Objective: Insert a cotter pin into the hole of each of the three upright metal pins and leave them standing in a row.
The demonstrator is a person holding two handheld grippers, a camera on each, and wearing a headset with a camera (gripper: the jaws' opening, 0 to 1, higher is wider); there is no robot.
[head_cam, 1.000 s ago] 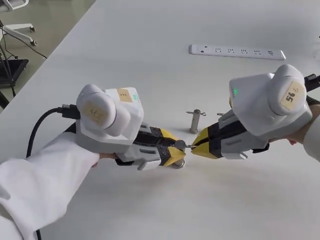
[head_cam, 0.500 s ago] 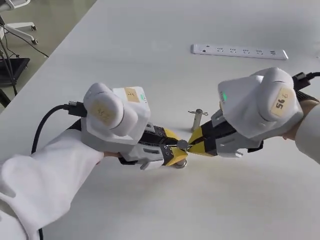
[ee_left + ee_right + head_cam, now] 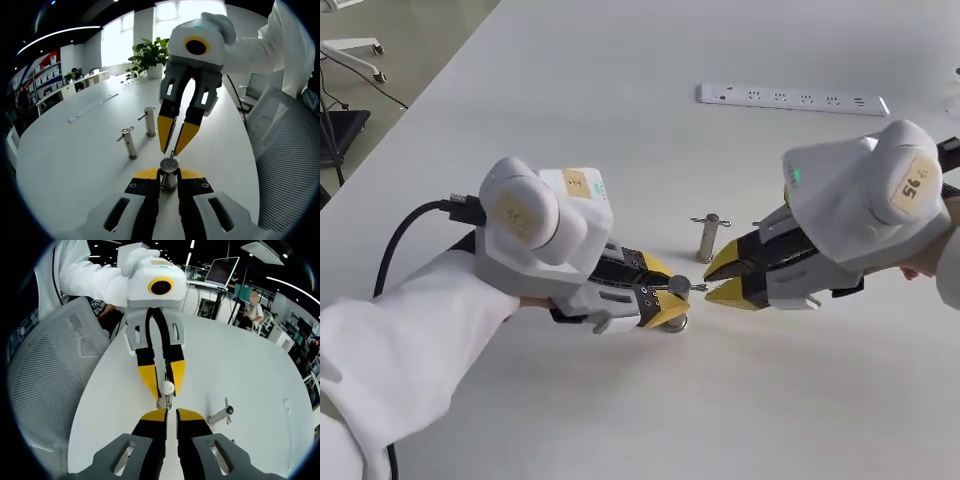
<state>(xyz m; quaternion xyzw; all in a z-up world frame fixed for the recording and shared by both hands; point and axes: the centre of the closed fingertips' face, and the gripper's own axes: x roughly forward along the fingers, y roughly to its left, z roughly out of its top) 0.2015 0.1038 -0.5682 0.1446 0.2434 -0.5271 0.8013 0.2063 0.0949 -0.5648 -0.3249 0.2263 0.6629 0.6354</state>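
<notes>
Left gripper [image 3: 668, 293]: clamped on upright metal pin [image 3: 678, 288]; cotter pin [image 3: 697, 288] through its hole.
Right gripper [image 3: 712, 283]: jaws narrowly parted, empty, just beside the cotter pin.
Second metal pin [image 3: 708, 240]: upright, nearer the table's [image 3: 620, 120] far edge.

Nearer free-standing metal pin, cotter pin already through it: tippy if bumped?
Probably tippy: the metal pin stands tall and thin on a narrow base, touching nothing. It looks like solid metal, so likely stiff and heavy for its size. Once down, its cotter pin sticks out sideways and should stop it rolling far.
</notes>
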